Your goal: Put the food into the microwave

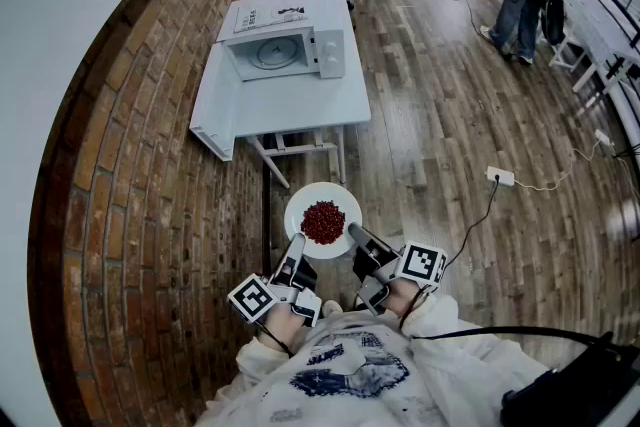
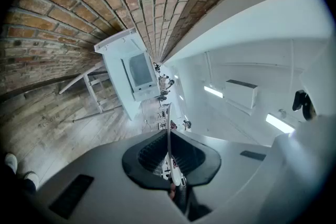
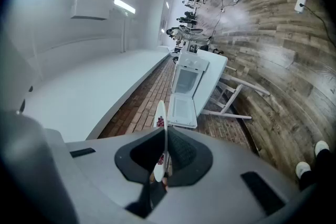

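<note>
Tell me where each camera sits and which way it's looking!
Head view: on the person's head, looking steeply down at the plate of food; left gripper, right gripper and sleeves show.
Left gripper view: on the left gripper, looking along its jaws, shut on the plate's rim, toward the microwave.
Right gripper view: likewise on the right gripper, gripping the opposite rim.
All share plate and microwave.

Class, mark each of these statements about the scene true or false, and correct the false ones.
1. Both claws grip the plate. True: the left claw and right claw each pinch its rim.
2. The plate is empty. False: it holds red food.
3. The microwave has its door shut. False: the door stands open.
4. The microwave stands on a white table. True.
</note>
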`<control>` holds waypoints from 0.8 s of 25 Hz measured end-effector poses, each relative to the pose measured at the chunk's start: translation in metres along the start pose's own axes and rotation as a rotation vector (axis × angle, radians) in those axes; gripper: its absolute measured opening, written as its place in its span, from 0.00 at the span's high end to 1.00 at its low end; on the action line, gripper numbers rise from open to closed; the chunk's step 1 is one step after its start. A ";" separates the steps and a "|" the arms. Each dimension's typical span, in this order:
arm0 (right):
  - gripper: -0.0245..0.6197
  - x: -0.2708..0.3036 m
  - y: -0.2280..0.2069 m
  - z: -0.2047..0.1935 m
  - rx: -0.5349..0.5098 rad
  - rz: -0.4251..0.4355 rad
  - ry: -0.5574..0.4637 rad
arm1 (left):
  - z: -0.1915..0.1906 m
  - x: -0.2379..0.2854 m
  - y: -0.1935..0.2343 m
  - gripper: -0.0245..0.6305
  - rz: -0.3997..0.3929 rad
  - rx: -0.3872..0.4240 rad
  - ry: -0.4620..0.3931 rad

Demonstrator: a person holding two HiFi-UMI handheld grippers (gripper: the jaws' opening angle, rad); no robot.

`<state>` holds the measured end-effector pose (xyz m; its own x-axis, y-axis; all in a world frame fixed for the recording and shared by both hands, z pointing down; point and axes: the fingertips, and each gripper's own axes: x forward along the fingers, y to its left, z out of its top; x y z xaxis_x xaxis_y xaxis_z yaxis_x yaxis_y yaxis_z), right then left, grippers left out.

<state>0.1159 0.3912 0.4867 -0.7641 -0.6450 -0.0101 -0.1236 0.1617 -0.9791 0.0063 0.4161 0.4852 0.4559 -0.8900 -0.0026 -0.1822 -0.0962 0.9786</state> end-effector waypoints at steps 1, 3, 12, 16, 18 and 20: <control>0.92 -0.001 -0.002 0.001 -0.003 -0.007 0.001 | -0.001 0.001 -0.001 0.93 0.001 -0.002 0.000; 0.92 -0.001 -0.004 0.002 -0.007 -0.015 0.003 | -0.002 0.003 -0.001 0.93 0.002 -0.003 0.000; 0.92 -0.010 -0.011 0.014 -0.007 -0.015 0.014 | -0.014 0.013 -0.001 0.93 -0.001 0.001 -0.008; 0.92 -0.019 -0.013 0.022 -0.005 -0.001 0.024 | -0.026 0.017 -0.005 0.93 -0.002 0.002 -0.021; 0.92 -0.022 -0.016 0.024 -0.016 -0.001 0.030 | -0.029 0.018 -0.003 0.93 0.003 0.005 -0.025; 0.92 -0.019 -0.018 0.025 -0.016 0.007 0.029 | -0.028 0.020 0.000 0.93 -0.001 0.009 -0.024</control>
<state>0.1489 0.3819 0.4996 -0.7829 -0.6221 -0.0112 -0.1278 0.1784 -0.9756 0.0397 0.4109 0.4909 0.4355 -0.9002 -0.0086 -0.1894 -0.1010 0.9767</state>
